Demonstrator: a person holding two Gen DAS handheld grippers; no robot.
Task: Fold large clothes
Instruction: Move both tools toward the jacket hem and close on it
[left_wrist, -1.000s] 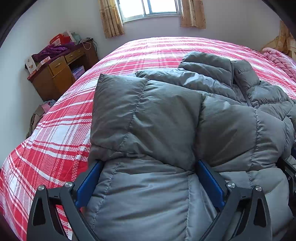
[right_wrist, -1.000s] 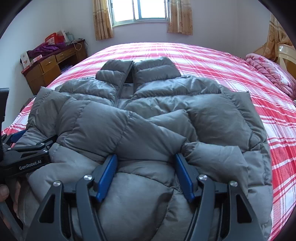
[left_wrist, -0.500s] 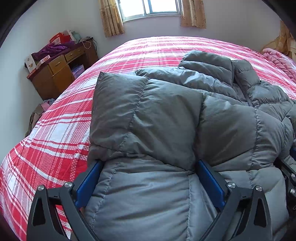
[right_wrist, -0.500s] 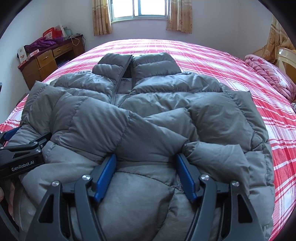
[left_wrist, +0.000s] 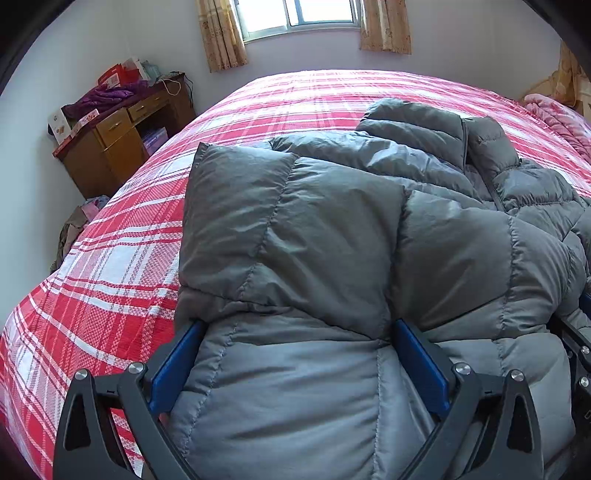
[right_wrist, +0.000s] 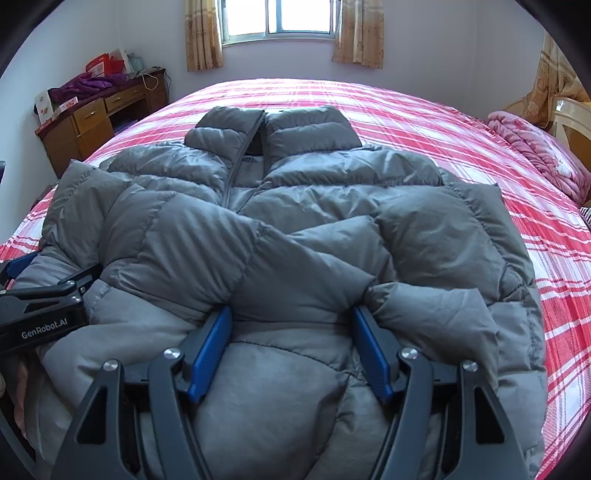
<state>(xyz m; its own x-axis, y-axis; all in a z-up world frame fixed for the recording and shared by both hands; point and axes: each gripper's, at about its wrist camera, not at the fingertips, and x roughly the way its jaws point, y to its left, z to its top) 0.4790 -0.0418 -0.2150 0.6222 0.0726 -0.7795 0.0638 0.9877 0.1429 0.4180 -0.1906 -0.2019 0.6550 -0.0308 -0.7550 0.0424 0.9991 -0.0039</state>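
Both tongs, our left (left_wrist: 295, 354) and right (right_wrist: 291, 343), stay spread wide around the grey quilted puffer jacket's (right_wrist: 295, 229) hem (barely moved lately), so the fold hasn't begun.

The jacket (right_wrist: 295, 229) is a grey quilted puffer, lying front up on the bed with its collar toward the window. The zip is done up most of the way, open at the neck, the collar halves spread flat. Both sleeves are folded in across the chest, the ends crossing near the hem. The left one (left_wrist: 295, 236) forms a broad padded flap.
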